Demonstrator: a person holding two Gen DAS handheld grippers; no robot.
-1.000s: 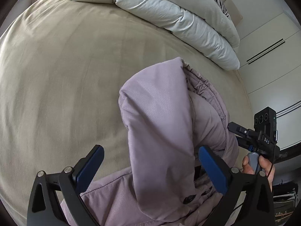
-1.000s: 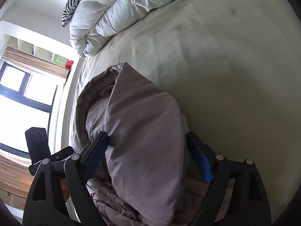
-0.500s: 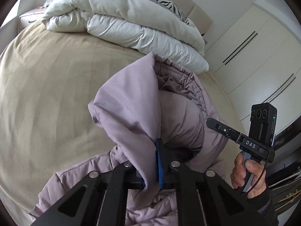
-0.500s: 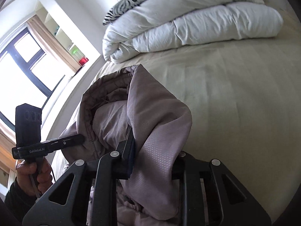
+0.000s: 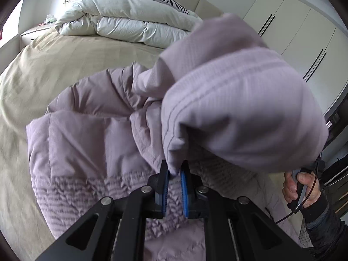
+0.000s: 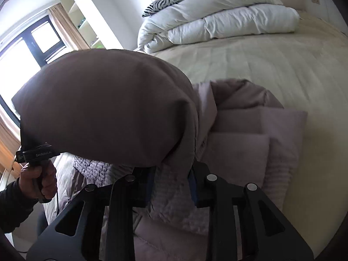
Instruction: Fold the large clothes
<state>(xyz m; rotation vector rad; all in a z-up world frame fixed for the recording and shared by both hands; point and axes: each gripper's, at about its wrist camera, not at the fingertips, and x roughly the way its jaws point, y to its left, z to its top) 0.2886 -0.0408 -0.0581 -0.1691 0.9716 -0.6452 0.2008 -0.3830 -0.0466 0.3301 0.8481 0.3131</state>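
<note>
Jaws on jacket (image 5: pixel 217 100) hood

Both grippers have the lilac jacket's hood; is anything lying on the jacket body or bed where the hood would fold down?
Nothing visible. The hood is pinched by the left gripper and right gripper, and the jacket body below is bare. The white duvet sits far off at the bed's head.

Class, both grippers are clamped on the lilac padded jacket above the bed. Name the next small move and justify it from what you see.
Probably carry the raised part forward over the jacket body and lower it. The left gripper and right gripper each pinch a lifted fold, while the quilted body lies on the beige bed, so the fold is not yet laid down.
</note>
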